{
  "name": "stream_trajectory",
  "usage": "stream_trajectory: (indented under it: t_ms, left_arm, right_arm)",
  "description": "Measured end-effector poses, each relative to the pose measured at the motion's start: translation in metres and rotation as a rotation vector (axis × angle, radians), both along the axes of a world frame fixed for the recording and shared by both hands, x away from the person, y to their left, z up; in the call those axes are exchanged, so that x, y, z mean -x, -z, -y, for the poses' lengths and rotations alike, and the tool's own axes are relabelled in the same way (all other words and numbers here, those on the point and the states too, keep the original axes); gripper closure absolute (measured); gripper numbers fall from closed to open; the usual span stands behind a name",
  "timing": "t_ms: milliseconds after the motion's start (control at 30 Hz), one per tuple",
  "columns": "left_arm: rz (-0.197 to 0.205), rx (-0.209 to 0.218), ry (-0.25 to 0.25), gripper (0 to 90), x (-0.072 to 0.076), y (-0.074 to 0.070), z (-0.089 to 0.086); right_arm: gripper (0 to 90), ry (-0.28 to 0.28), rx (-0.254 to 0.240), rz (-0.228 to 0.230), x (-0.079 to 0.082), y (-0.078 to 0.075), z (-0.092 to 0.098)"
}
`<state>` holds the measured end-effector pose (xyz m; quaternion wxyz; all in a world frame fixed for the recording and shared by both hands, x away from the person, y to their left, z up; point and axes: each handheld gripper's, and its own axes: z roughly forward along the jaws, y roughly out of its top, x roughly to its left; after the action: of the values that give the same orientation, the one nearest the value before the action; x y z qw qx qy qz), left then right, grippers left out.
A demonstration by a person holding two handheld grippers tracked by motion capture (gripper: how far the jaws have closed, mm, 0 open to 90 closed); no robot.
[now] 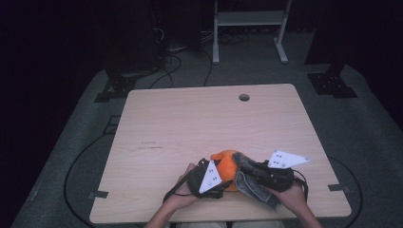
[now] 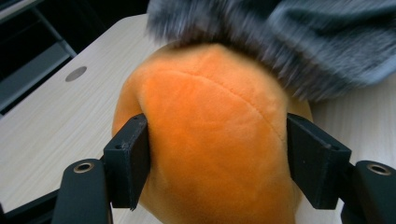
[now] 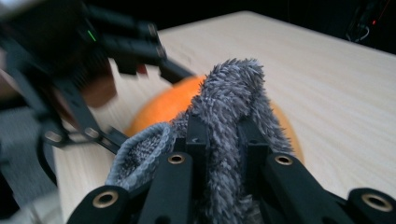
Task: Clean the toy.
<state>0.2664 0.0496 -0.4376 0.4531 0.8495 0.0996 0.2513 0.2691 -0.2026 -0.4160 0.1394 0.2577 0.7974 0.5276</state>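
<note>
My left gripper [image 2: 217, 158] has its jaws set either side of the orange plush [image 2: 210, 140], pads at its flanks, near the table's [image 1: 190, 118] front edge. My right gripper [image 3: 223, 140] is clamped tight on the grey fuzzy sock [image 3: 233, 93], which drapes over the plush's top from the right. I'd judge the next move turns on that: the sock's length runs from the right gripper across the plush, both grippers right against it.
</note>
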Motion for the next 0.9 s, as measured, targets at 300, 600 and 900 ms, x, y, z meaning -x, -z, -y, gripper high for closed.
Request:
stream_trajectory:
  t_ms: [300, 600, 900]
  left_arm:
    - [-0.019, 0.01, 0.015, 26.4, 0.0, 0.001, -0.001]
    - [-0.203, 0.154, -0.036, 25.4, -0.017, -0.001, -0.013]
    - [-0.048, 0.01, 0.021, 29.5, 0.002, -0.001, -0.001]
  right_arm:
    - [77.7, 0.05, 0.009, 0.007, -0.002, 0.0, 0.011]
    - [77.7, 0.073, 0.067, 0.003, -0.006, 0.004, 0.013]
    - [77.8, -0.062, 0.082, 0.057, 0.01, -0.009, -0.021]
